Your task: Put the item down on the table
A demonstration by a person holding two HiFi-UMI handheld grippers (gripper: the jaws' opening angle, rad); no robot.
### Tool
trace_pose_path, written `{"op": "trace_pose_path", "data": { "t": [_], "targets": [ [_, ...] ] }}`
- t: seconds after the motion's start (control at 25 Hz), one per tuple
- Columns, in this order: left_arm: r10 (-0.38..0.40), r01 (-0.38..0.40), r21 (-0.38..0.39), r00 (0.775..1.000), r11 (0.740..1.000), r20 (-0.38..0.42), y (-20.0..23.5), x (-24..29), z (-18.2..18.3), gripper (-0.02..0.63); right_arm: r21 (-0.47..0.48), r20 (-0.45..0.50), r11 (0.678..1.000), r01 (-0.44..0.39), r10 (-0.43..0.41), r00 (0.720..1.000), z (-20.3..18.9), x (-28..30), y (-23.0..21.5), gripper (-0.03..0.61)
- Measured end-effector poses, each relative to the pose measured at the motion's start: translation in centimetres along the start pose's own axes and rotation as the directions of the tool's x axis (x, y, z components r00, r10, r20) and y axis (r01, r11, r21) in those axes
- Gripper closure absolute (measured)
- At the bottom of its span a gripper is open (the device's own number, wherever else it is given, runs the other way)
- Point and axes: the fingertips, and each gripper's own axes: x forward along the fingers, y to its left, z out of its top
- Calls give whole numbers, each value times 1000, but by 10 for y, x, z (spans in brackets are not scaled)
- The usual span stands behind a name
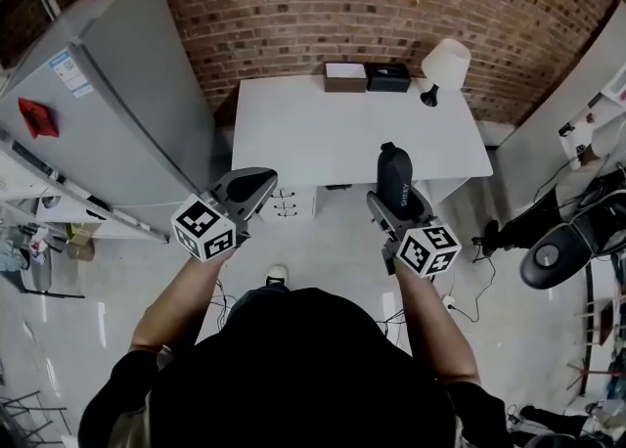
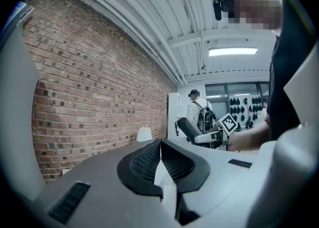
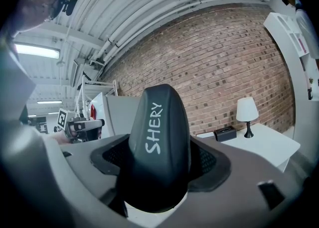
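Observation:
A dark grey case (image 1: 395, 180) with white lettering "SHERY" (image 3: 158, 137) stands upright between the jaws of my right gripper (image 1: 393, 200), which is shut on it. In the head view it hangs just in front of the near edge of the white table (image 1: 323, 133). My left gripper (image 1: 252, 184) is held level at the left, short of the table's near left corner, jaws closed together with nothing between them (image 2: 160, 165).
On the table's far edge sit a brown box (image 1: 344, 76), a black box (image 1: 388, 76) and a white lamp (image 1: 442, 68). A grey refrigerator (image 1: 108, 113) stands left. A scooter (image 1: 567, 231) is parked right. Cables (image 1: 468, 294) lie on the floor. Another person (image 2: 199, 115) stands far off.

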Motion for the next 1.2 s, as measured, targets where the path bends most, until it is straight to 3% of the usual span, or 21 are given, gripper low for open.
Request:
{"op": "trace_pose_path", "data": {
  "t": [0.36,1.2],
  "targets": [
    [-7,7,-16,1000,1000,-4,-8,11,-6,591,12,-1,1000,15,-15,1000,-1,-10,-12,224],
    [-62,62,-46,998,997,4,32,43,-16,591,25,10,995,92,-92,996,2,25,-38,224]
  ]
}}
